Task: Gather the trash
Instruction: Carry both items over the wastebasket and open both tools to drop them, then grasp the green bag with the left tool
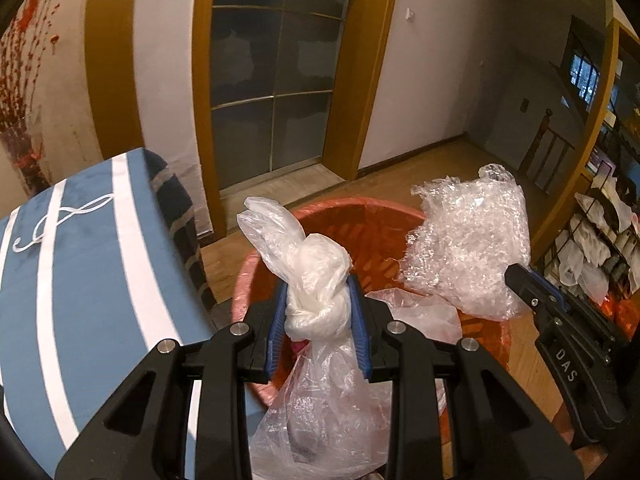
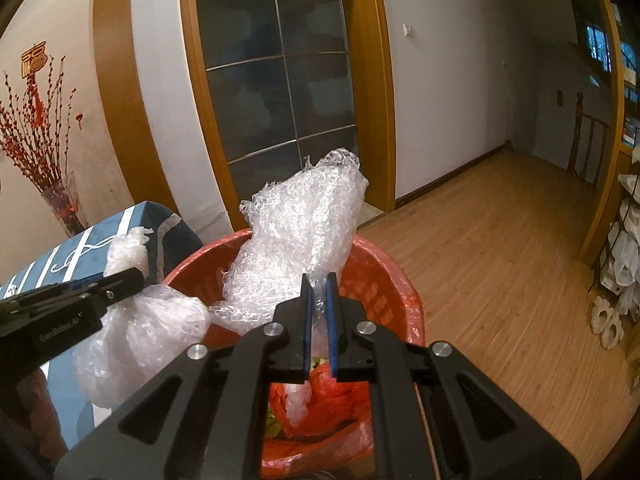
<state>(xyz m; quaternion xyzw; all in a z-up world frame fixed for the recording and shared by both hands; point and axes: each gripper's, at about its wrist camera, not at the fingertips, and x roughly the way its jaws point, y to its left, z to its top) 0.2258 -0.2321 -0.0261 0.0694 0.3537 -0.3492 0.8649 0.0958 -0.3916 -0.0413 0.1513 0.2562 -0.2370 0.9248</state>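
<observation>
My left gripper (image 1: 322, 288) is shut on the knot of a tied clear plastic bag (image 1: 320, 308), which hangs over a red-lined trash bin (image 1: 256, 264). My right gripper (image 2: 319, 280) is shut on a crumpled sheet of bubble wrap (image 2: 296, 232), held above the same bin (image 2: 400, 276). In the left wrist view the bubble wrap (image 1: 468, 240) hangs at the right with the right gripper (image 1: 524, 284) behind it. In the right wrist view the left gripper (image 2: 132, 276) and its bag (image 2: 136, 328) sit at the left. Some scraps lie inside the bin.
A table with a blue and white striped cloth (image 1: 80, 272) stands left of the bin, a white cord (image 1: 60, 220) on it. Behind is a wood-framed glass door (image 2: 276, 80). Wood floor (image 2: 500, 260) stretches right toward a rack with bags (image 1: 600, 240).
</observation>
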